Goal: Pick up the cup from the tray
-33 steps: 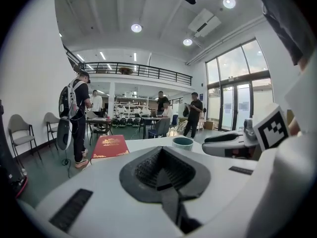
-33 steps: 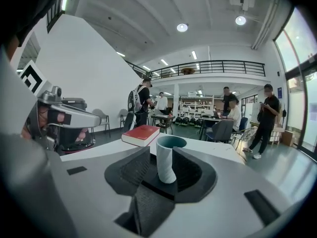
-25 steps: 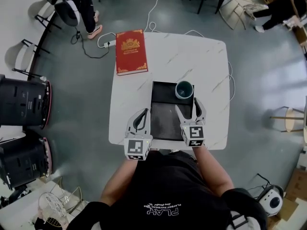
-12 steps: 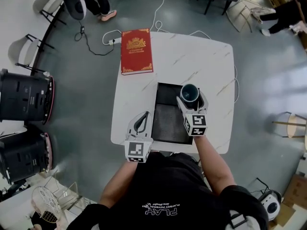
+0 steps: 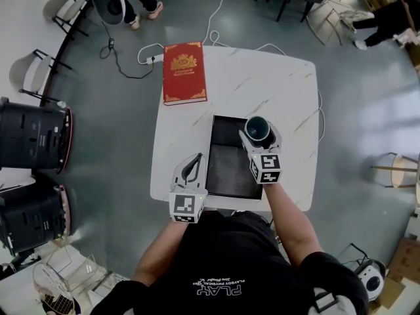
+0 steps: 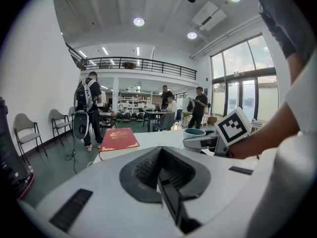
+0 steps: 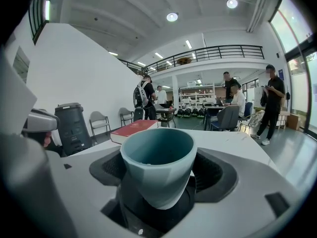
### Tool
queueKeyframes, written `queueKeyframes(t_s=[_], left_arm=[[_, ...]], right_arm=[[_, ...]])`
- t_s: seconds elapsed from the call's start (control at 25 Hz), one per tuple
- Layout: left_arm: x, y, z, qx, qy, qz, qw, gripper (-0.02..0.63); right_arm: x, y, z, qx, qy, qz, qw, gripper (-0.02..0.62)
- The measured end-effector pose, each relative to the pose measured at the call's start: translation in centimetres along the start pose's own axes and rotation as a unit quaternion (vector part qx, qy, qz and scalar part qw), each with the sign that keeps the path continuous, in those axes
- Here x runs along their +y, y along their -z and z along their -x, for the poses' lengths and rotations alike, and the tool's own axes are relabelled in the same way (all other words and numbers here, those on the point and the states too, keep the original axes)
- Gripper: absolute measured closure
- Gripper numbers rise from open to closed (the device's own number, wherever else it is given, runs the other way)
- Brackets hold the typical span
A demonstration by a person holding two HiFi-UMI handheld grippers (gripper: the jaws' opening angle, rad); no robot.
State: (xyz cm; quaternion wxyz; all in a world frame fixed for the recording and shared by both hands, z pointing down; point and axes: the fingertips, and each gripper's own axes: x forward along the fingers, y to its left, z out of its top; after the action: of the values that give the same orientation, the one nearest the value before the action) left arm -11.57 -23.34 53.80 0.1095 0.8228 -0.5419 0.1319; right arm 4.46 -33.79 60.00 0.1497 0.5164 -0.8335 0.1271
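Observation:
A teal cup (image 5: 257, 128) stands at the far right corner of the black tray (image 5: 226, 169) on the white marble table (image 5: 282, 84). My right gripper (image 5: 260, 134) reaches over the tray with its jaws set wide around the cup. In the right gripper view the cup (image 7: 158, 157) fills the gap and both pads lie against its sides; I cannot tell whether it is off the tray. My left gripper (image 5: 192, 165) rests shut and empty at the table's near edge, left of the tray, and its own view shows the cup (image 6: 194, 131) to the right.
A red book (image 5: 184, 72) lies at the table's far left corner. Black bins (image 5: 33, 140) stand on the floor to the left. Chairs and a few people are spread around the room, and a cable with a power strip (image 5: 149, 59) lies beyond the book.
My right gripper has moved forward from the middle of the tray and now has the cup between its jaws. The left gripper has stayed where it was.

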Motion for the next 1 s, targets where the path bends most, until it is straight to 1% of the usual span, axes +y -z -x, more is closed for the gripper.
queueKeyframes(t_s=[0.24, 0.44, 0.6, 0.76, 1.0], left_arm=[[-0.3, 0.3, 0.3, 0.003, 0.003, 0.002, 1.0, 0.603], [-0.8, 0.2, 0.4, 0.001, 0.005, 0.003, 1.0, 0.603], [-1.4, -0.2, 0.6, -0.004, 0.008, 0.009, 0.9999, 0.603], [-2.0, -0.3, 0.7, -0.008, 0.012, 0.004, 0.9999, 0.603], [-3.2, -0.6, 1.2, -0.009, 0.013, 0.0, 0.9999, 0.603]], right_arm=[[0.1, -0.7, 0.6, -0.009, -0.002, 0.006, 1.0, 0.204], [0.8, -2.3, 2.4, -0.026, -0.004, 0.017, 1.0, 0.204], [1.6, -3.6, 5.2, -0.037, -0.009, 0.026, 0.999, 0.204], [3.0, -4.7, 8.1, -0.05, -0.018, 0.037, 0.998, 0.204], [4.1, -4.5, 12.3, -0.06, -0.029, 0.045, 0.997, 0.206]])
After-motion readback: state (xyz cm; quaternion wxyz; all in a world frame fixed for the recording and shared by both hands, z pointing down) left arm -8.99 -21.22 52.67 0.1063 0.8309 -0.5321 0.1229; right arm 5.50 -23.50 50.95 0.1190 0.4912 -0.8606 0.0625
